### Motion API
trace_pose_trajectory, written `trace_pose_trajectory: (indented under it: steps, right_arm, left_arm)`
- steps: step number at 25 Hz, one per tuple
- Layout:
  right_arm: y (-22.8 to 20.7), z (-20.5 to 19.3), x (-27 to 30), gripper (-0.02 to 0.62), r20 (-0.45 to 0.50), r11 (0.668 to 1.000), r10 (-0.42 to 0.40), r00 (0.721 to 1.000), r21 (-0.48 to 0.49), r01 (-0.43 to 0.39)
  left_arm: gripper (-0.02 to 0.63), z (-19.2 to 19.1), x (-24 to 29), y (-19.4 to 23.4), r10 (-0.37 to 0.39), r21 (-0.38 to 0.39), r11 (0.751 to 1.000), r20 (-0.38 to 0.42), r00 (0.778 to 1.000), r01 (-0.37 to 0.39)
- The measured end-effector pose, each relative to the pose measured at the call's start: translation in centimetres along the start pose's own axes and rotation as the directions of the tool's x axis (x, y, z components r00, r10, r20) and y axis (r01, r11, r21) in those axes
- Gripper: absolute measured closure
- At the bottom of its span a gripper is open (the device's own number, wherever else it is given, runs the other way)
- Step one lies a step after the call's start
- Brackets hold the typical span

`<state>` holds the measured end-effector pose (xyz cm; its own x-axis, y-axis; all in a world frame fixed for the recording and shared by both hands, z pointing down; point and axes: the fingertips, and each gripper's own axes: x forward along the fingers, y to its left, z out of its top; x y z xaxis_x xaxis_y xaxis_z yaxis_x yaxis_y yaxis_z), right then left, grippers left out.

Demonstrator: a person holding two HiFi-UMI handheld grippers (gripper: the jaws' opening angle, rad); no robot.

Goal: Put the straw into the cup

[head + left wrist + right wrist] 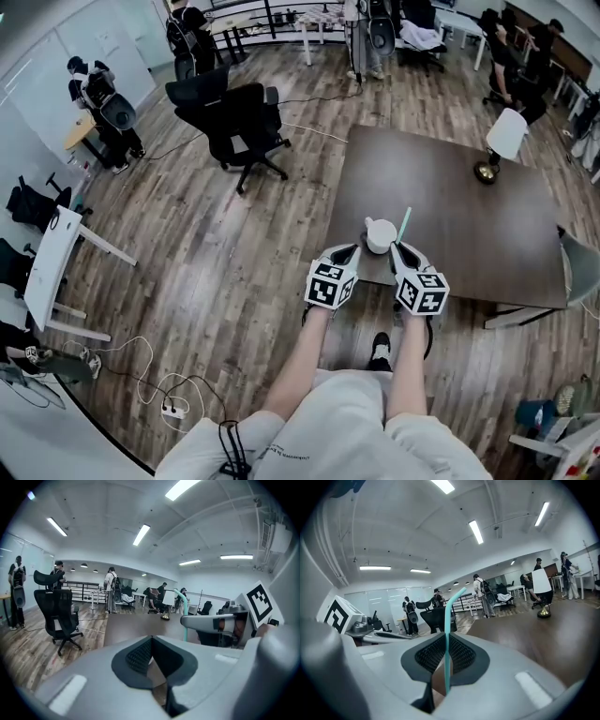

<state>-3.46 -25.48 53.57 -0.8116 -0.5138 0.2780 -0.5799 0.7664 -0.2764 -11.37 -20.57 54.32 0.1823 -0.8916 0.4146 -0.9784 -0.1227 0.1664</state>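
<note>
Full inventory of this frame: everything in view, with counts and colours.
table: 1, dark brown, in front of the person
cup: 1, white, near table edge, between the grippers
straw: 1, teal, just right of the cup
bell-shaped object: 1, gold, far side of table
white chair: 1, at the table's far edge
office chairs: several, black, floor left of table
desk: 1, white, far left
power strip: 1, white, with cables, floor lower left
people: several, dark clothes, room edges
left gripper: grey, jaws shut, empty, left of cup
right gripper: grey, jaws shut on straw
</note>
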Motion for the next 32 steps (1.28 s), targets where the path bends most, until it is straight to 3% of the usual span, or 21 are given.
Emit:
trace_pose_trajectory:
  steps: [6, 10, 17, 24, 32]
  right_arm:
    - [-2.1, 1.8, 3.4, 0.548, -0.009, 0.997, 0.08, 0.997, 0.012, -0.08]
    - [-3.5, 2.3, 5.2, 0.548, -0.037, 0.989, 0.147, 0.988, 0.028, -0.146]
    - [-6.9, 3.0, 7.3, 0.548, -0.078, 0.969, 0.249, 0.965, 0.035, -0.246]
    - [-9.9, 3.7, 8.3, 0.548, -0.066, 0.941, 0.333, 0.94, 0.077, -0.328]
    - [-10.3, 3.1, 8.6, 0.548, -0.06, 0.916, 0.393, 0.918, 0.112, -0.385]
  left_arm:
    - [0.606, 1.5, 3.3, 1.3, 0.066, -0.016, 0.998, -0.009, 0.998, -0.066]
    - [0.606, 1.1, 5.8, 1.2, 0.084, -0.088, 0.992, -0.02, 0.996, -0.085]
    - [0.606, 0.8, 9.9, 0.4, 0.142, -0.124, 0.982, -0.038, 0.989, -0.146]
    - [0.606, 0.8, 12.0, 0.1, 0.232, -0.194, 0.953, -0.018, 0.973, -0.231]
    - [0.606, -1.1, 11.1, -0.1, 0.309, -0.235, 0.921, -0.042, 0.95, -0.31]
